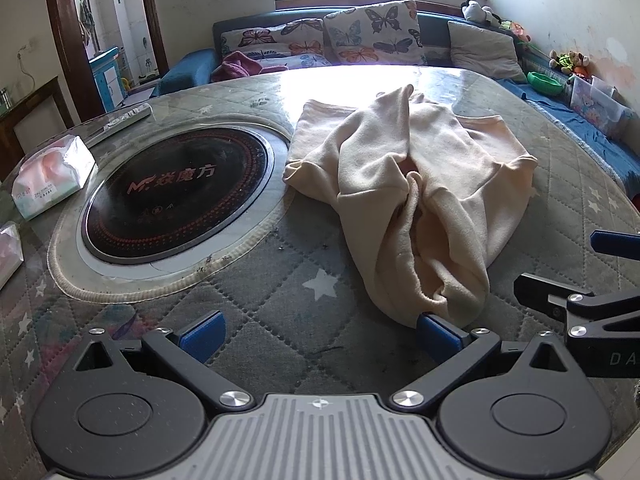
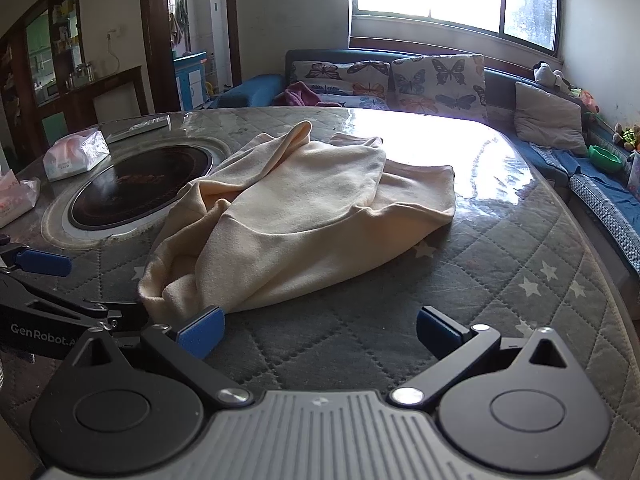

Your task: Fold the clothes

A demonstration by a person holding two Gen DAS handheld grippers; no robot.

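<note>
A cream garment lies crumpled on the quilted table cover, bunched in loose folds with one end trailing toward me. My left gripper is open just in front of that near end. The cloth's tip rests against its right fingertip, and nothing is between the jaws. In the right wrist view the same garment spreads ahead. My right gripper is open and empty, its left fingertip beside the cloth's near corner. Each gripper shows at the edge of the other's view: the right gripper and the left gripper.
A round black induction cooker is set into the table left of the garment. Tissue packs and a remote lie at the far left. Behind the table stands a sofa with butterfly cushions, and a green bowl sits at the right.
</note>
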